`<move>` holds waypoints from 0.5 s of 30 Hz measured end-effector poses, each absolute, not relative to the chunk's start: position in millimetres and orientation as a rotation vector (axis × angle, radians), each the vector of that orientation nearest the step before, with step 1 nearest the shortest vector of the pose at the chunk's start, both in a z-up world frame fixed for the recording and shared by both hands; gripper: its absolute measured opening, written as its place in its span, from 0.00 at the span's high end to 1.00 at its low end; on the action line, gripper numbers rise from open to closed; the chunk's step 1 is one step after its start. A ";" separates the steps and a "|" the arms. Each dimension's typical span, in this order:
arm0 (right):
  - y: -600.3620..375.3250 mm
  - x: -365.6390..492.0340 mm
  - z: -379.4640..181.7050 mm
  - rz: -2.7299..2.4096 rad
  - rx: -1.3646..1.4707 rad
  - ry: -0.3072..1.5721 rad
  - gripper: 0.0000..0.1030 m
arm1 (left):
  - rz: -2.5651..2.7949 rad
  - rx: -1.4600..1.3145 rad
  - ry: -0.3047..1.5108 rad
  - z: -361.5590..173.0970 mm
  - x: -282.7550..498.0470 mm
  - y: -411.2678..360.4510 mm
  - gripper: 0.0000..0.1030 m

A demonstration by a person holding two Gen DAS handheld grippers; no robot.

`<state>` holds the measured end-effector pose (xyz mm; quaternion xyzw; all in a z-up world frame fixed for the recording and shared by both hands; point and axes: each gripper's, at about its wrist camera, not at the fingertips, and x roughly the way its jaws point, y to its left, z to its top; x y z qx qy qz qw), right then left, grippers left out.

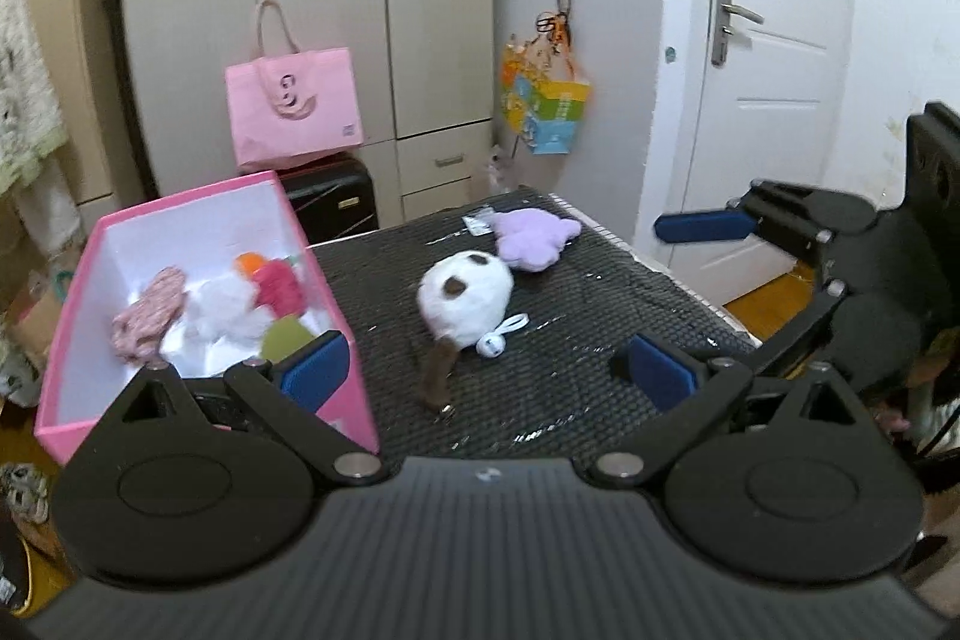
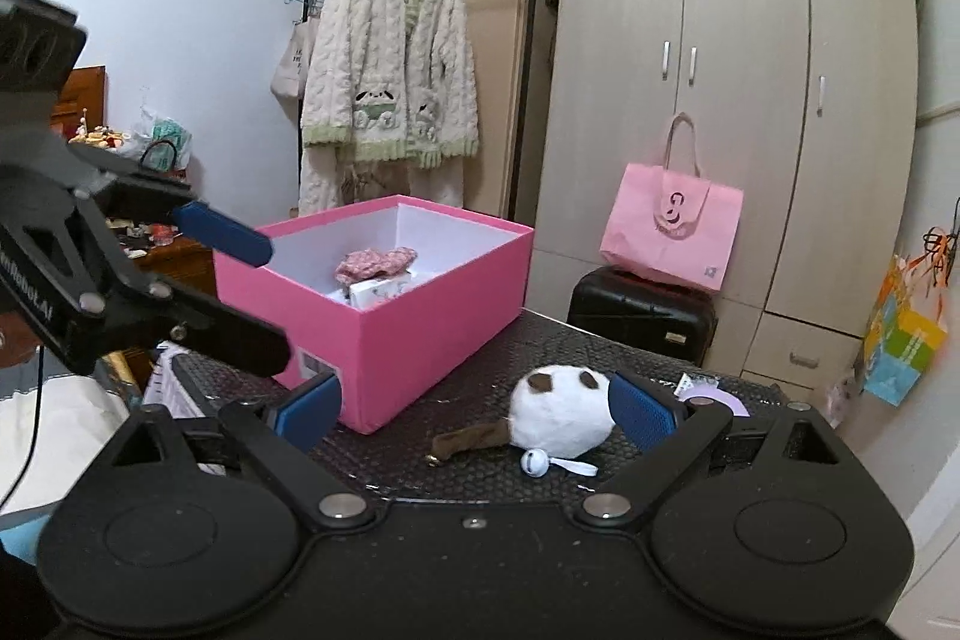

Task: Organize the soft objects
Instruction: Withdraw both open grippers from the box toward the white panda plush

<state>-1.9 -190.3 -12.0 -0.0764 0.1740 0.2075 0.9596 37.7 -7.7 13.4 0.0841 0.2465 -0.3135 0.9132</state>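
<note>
While both grippers hang above the dark textured table, neither holds anything. The left gripper has its blue pads spread wide, with nothing between them; its left pad sits in front of the near wall of the pink box. The right gripper is likewise spread, its right pad overlapping the far side of the white plush in that view, though contact cannot be confirmed.

The white plush, round with brown patches, lies on the table just right of the pink box, apart from it. A brown strap extends from it toward the near edge, and a small white bell on a white ribbon rests against its near side. A purple plush lies farther back on the table, near the white plush.

The pink box stands open at the table's left side. Inside are a pink knitted item, a white fluffy item, a red and orange item and a green item.
</note>
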 end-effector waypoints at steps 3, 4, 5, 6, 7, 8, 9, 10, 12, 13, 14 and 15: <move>-195.0 7.1 -27.0 0.425 -0.159 0.349 0.05 | -0.676 0.184 0.507 9.6 46.8 -25.5 0.03; -196.6 12.2 -31.0 0.425 -0.158 0.351 0.05 | -0.685 0.180 0.508 8.1 50.8 -31.1 0.03; -198.2 17.9 -34.8 0.426 -0.156 0.353 0.05 | -0.692 0.174 0.508 6.6 54.6 -35.9 0.03; -200.1 24.1 -39.4 0.430 -0.153 0.357 0.05 | -0.698 0.168 0.507 4.7 58.2 -40.0 0.03; -201.4 29.5 -43.1 0.435 -0.151 0.361 0.05 | -0.701 0.160 0.506 2.5 62.8 -43.9 0.03; -203.7 36.2 -47.4 0.442 -0.146 0.364 0.05 | -0.700 0.152 0.507 0.2 67.3 -48.1 0.03; -206.8 42.3 -51.3 0.447 -0.139 0.369 0.05 | -0.698 0.146 0.507 -2.1 71.9 -52.1 0.03; -209.9 49.6 -54.6 0.450 -0.130 0.374 0.05 | -0.694 0.142 0.508 -5.4 77.4 -57.7 0.03; -216.0 64.4 -60.2 0.453 -0.106 0.389 0.05 | -0.685 0.145 0.513 -10.1 87.6 -66.5 0.03; -219.3 72.0 -62.9 0.454 -0.093 0.399 0.05 | -0.676 0.146 0.515 -13.3 93.0 -71.3 0.03; -221.8 79.1 -65.5 0.453 -0.079 0.409 0.05 | -0.664 0.148 0.520 -16.6 97.9 -75.4 0.03; -223.6 85.9 -68.1 0.451 -0.063 0.422 0.05 | -0.652 0.150 0.528 -20.4 103.7 -79.9 0.03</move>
